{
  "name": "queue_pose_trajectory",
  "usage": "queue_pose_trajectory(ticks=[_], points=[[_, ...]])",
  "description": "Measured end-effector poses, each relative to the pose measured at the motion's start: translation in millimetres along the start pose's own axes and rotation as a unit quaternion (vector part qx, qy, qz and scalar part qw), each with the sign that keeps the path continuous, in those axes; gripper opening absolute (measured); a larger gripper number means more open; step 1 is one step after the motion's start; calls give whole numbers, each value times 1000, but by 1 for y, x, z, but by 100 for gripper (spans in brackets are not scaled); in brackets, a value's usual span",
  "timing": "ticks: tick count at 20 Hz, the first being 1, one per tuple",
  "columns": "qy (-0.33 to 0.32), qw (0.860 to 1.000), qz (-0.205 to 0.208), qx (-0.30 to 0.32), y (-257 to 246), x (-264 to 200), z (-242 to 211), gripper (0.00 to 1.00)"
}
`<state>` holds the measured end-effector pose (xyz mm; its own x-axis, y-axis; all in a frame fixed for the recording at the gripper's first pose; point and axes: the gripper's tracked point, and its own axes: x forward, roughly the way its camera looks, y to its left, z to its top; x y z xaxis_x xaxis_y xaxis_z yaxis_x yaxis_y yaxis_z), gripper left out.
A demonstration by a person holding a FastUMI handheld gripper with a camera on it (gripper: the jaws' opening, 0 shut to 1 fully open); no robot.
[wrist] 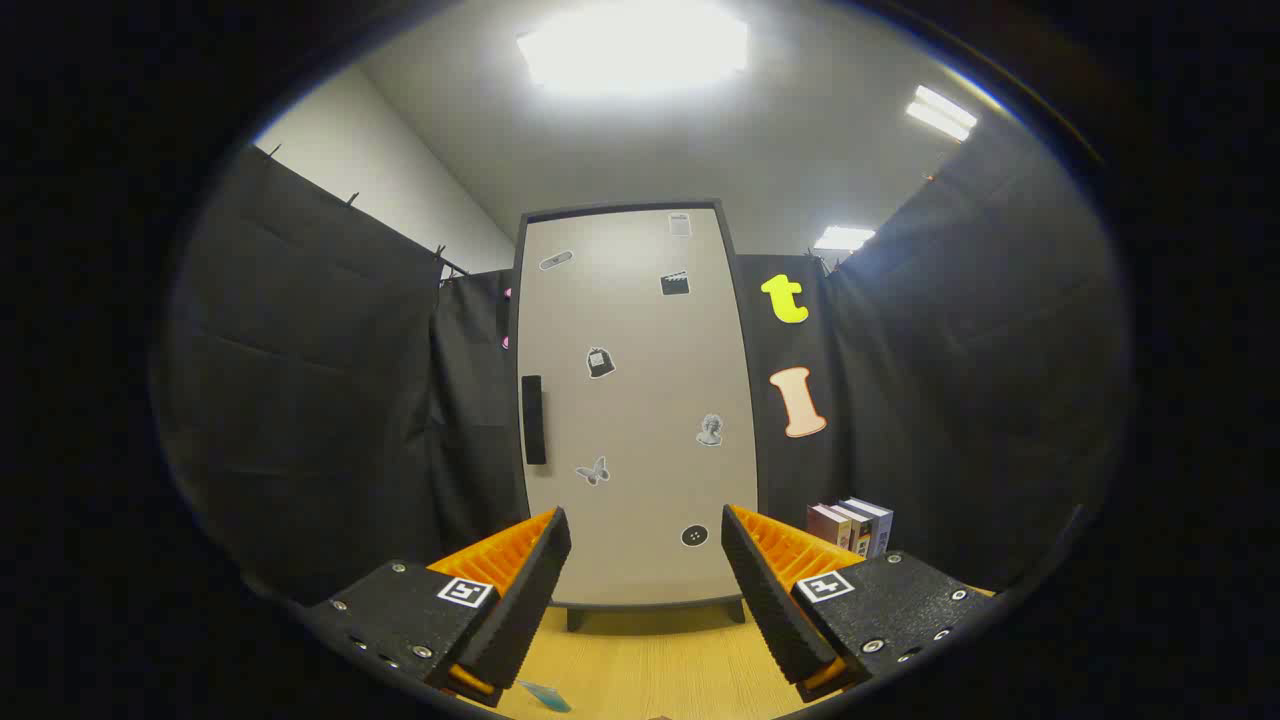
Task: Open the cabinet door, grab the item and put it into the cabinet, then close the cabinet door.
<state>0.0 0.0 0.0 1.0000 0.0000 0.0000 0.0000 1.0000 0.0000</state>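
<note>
Beige, stickered and closed, the cabinet door [640,400] stood beyond the fingers, its dark handle [534,419] on the left edge. Gripper [646,560] hung wide apart, holding nothing, above the wooden table [650,665]. Books [852,526] stood right of the cabinet.

Wooden tabletop [660,660], light grain. Standing on it: tall cabinet [635,400] on short dark feet, door shut; a few upright books [850,525] just beside the cabinet's right; a small blue item [545,696] lying flat close under the left finger, kind unclear
</note>
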Motion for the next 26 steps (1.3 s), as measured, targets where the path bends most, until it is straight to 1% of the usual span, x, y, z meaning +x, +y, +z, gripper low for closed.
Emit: queue_pose_trajectory(ticks=[4, 8, 11, 17, 22, 26], points=[[14, 1000, 3, 4, 3, -1, -7, 94], [10, 1000, 5, -3, 2, -3, -3, 94], [11, 1000, 7, 3, 1, -3, -2, 94], [19, 1000, 0, 15, -4, -3, -7, 94], [20, 999, 0, 24, -1, 15, 2, 94], [12, 999, 18, 33, 20, 41, 24, 94]])
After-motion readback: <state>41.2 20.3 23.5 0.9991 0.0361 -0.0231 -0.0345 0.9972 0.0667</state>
